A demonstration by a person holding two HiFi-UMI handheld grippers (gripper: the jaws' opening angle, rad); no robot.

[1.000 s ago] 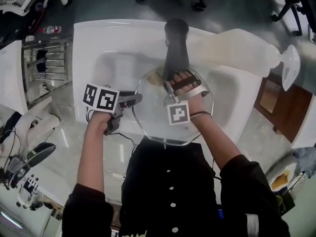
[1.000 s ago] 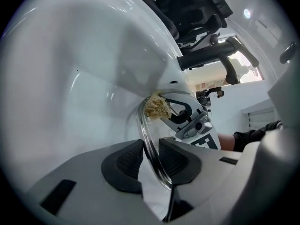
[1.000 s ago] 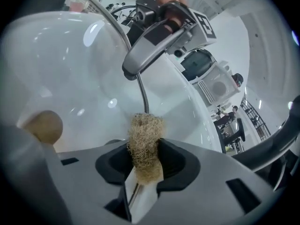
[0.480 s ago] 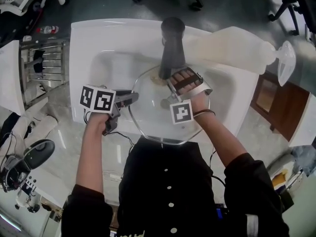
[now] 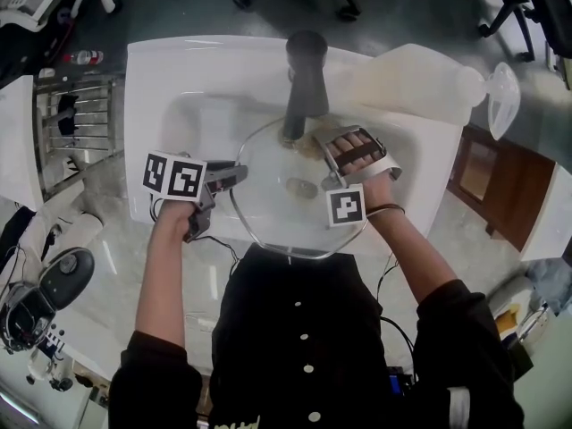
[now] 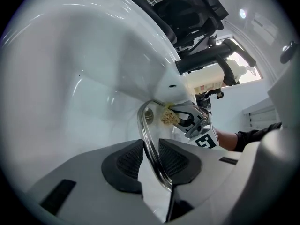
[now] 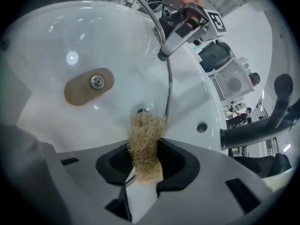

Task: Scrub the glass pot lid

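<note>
The round glass pot lid hangs over the white sink, tilted, with its knob near the middle. My left gripper is shut on the lid's metal rim at its left edge. My right gripper is at the lid's far right part, shut on a tan fibrous scrubber that presses against the glass beside the rim. Through the glass the right gripper view shows the brown knob mount and the left gripper. The left gripper view shows the scrubber.
A black faucet stands over the sink's far side, just beside the right gripper. A large white jug lies on the sink's far right. A wire rack is at the left.
My right gripper has slid with the scrubber to the right across the lid's far part, away from the faucet. The left gripper and the lid have stayed in place.
</note>
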